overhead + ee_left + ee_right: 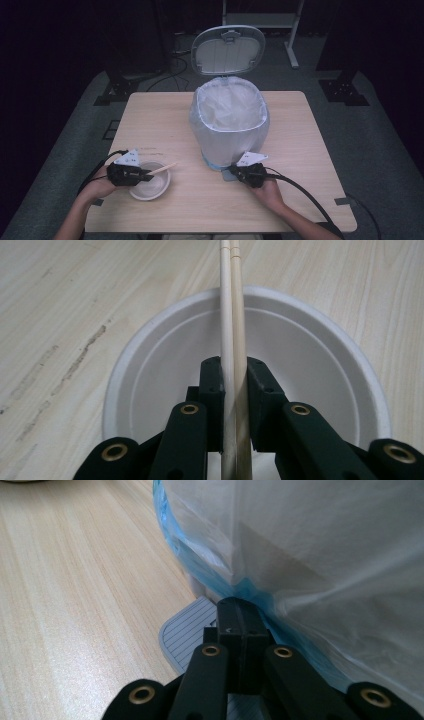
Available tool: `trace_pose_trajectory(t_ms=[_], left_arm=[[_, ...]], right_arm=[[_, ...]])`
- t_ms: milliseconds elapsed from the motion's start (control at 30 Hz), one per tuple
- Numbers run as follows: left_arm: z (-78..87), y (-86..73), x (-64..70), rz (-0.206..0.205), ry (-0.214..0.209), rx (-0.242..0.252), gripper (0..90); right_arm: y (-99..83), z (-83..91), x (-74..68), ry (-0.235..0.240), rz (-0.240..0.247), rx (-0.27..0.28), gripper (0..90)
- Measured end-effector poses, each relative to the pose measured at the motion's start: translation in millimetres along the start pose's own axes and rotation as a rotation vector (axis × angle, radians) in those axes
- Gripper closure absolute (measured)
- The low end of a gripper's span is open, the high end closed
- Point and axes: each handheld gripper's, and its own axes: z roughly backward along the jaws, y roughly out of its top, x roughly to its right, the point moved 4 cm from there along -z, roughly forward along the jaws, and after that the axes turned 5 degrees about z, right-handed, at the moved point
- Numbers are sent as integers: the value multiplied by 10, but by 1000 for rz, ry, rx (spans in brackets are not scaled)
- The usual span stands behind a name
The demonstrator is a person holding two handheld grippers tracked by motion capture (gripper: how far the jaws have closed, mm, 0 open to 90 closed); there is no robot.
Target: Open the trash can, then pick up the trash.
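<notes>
On the wooden desk, a pedal bin lined with a translucent bag stands near the middle, its lid raised. At the bin's foot, the right tool presses its jaws, fully closed, onto the grey pedal. Near the front left edge, the left tool clamps a pair of wooden chopsticks above a white paper bowl.

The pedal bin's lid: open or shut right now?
Open. The lid stands upright behind the pedal bin, whose bag-lined mouth is exposed, and the right hand-held gripper, jaws closed, presses the pedal.
</notes>
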Motion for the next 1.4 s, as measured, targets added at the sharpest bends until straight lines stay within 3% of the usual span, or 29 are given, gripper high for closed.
trace_pose_trajectory(t_ms=[1033, 1400], left_arm=[[513, 353, 48, 0, 10, 79, 795], [684, 540, 167, -26, 5, 102, 795]], right_arm=[[-4, 3, 7, -5, 16, -5, 900], [-2, 4, -11, -8, 9, -10, 900]])
